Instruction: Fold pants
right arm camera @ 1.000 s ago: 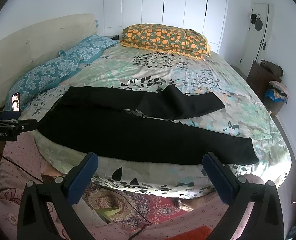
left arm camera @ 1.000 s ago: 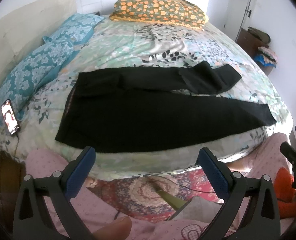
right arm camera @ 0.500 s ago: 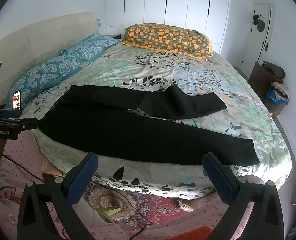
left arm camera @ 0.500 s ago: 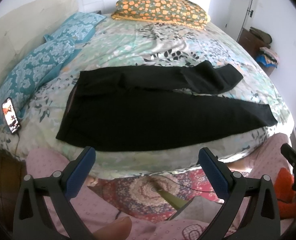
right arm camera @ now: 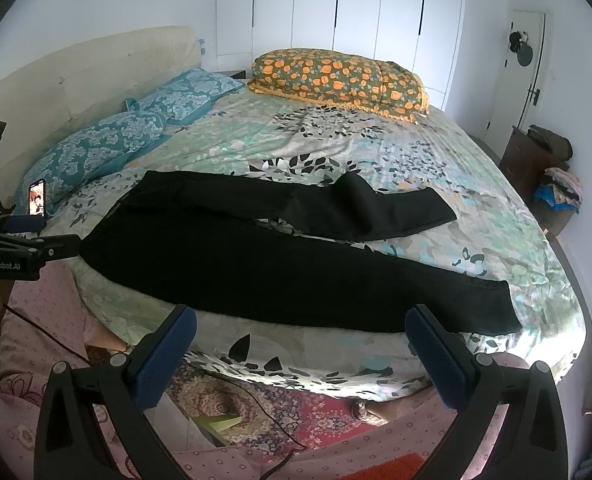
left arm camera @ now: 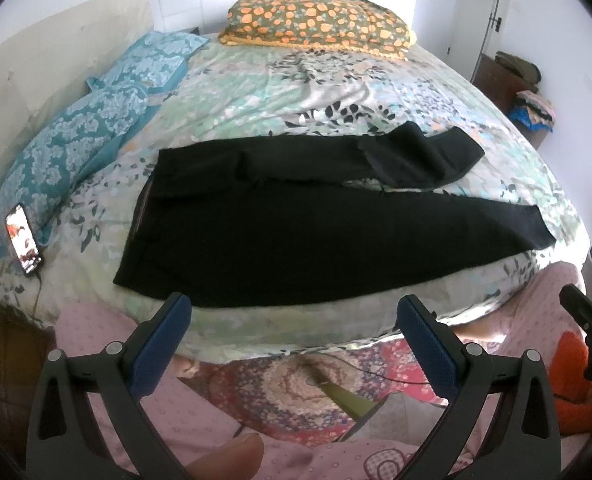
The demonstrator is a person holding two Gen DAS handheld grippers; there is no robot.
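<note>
White wardrobe doors and a cream padded headboard show fully only in the right wrist view; the left wrist view alone shows a fingertip at its lower edge. On the floral-sheeted bed, near its front edge, lie the black fabric pants, long axis left to right, waistband to the left, hems to the right. Their near leg lies flat and straight; the far leg is rumpled and folded over near its hem. Both the left tongs and the right tongs hover spread wide, holding nothing.
</note>
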